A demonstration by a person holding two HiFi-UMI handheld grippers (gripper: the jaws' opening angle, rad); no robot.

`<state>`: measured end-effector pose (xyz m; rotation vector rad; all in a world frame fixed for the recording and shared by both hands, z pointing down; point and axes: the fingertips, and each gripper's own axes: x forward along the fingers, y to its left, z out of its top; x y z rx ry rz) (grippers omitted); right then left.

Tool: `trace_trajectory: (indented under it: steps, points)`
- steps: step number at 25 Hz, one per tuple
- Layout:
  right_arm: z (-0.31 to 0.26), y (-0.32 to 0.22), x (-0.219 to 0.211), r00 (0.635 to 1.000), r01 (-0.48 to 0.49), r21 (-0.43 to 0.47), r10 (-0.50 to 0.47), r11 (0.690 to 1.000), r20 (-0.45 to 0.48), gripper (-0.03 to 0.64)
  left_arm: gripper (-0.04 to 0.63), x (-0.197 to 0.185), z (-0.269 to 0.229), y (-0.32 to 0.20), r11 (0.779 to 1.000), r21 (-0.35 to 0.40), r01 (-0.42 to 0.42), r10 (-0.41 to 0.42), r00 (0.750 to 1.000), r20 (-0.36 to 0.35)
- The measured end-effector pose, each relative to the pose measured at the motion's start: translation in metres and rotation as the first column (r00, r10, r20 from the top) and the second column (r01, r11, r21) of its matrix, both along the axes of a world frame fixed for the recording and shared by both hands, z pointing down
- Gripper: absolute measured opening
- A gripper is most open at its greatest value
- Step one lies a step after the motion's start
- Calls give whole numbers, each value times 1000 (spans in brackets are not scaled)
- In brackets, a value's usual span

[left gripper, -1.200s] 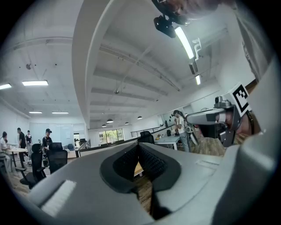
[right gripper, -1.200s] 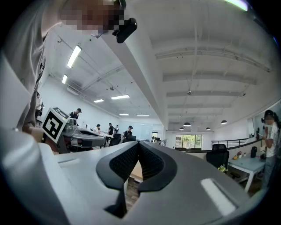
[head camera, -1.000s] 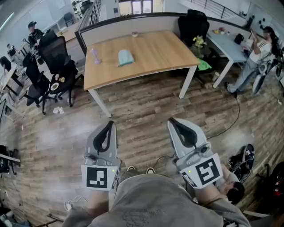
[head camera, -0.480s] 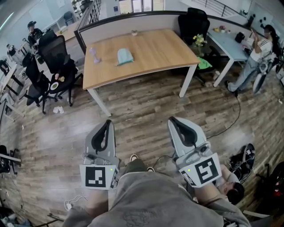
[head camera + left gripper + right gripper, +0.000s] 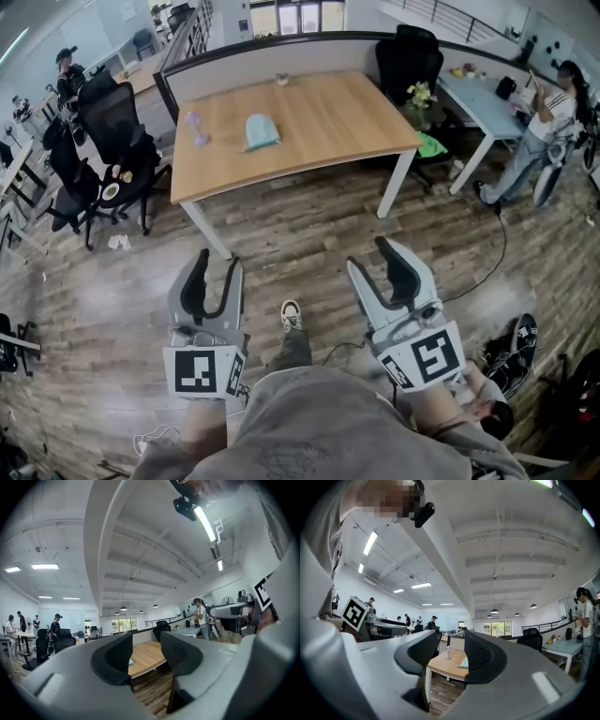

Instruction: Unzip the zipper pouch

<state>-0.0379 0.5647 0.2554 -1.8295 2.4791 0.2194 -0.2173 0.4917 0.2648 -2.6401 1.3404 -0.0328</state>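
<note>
The zipper pouch [image 5: 262, 131], light blue, lies far ahead on a wooden table [image 5: 319, 122], well out of reach of both grippers. My left gripper [image 5: 213, 270] and right gripper [image 5: 379, 261] are held low in front of the person's body, over the wood floor. Both have their jaws opening, and nothing is between them. In the left gripper view the left gripper [image 5: 146, 651] frames the table [image 5: 149, 654], and a sliver of the pouch [image 5: 131, 662] shows. In the right gripper view the pouch [image 5: 463, 663] shows on the table [image 5: 443, 666] between the right gripper's [image 5: 451, 658] jaws.
A small purple object [image 5: 196, 127] stands on the table left of the pouch. Black office chairs [image 5: 112, 122] crowd the left, and another chair [image 5: 409, 52] stands behind the table. A person [image 5: 548, 112] stands by a second desk [image 5: 478, 94] at right. A cable [image 5: 492, 258] trails on the floor.
Both grippers' jaws have gone from shut to spread apart. The view has shifted slightly toward the table, and a shoe now shows between the grippers.
</note>
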Motion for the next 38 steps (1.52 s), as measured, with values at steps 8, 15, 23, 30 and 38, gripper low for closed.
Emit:
trace_trajectory:
  steps: [8, 15, 23, 30, 38]
  points:
    - [15, -76, 17, 1000, -10, -54, 9, 998, -25, 172, 178, 21, 12, -78, 999, -33, -27, 28, 1000, 7]
    - [16, -168, 26, 999, -13, -100, 9, 995, -35, 172, 178, 38, 13, -168, 996, -66, -55, 57, 998, 23]
    - [14, -285, 33, 999, -22, -117, 18, 993, -34, 172, 178, 43, 10, -282, 994, -79, -70, 73, 996, 43]
    - [17, -370, 33, 999, -28, -114, 24, 993, -39, 172, 178, 43, 13, -361, 994, -73, -85, 89, 995, 54]
    - [26, -424, 35, 999, -23, -133, 17, 991, -47, 172, 178, 46, 18, -415, 993, -77, -86, 90, 995, 46]
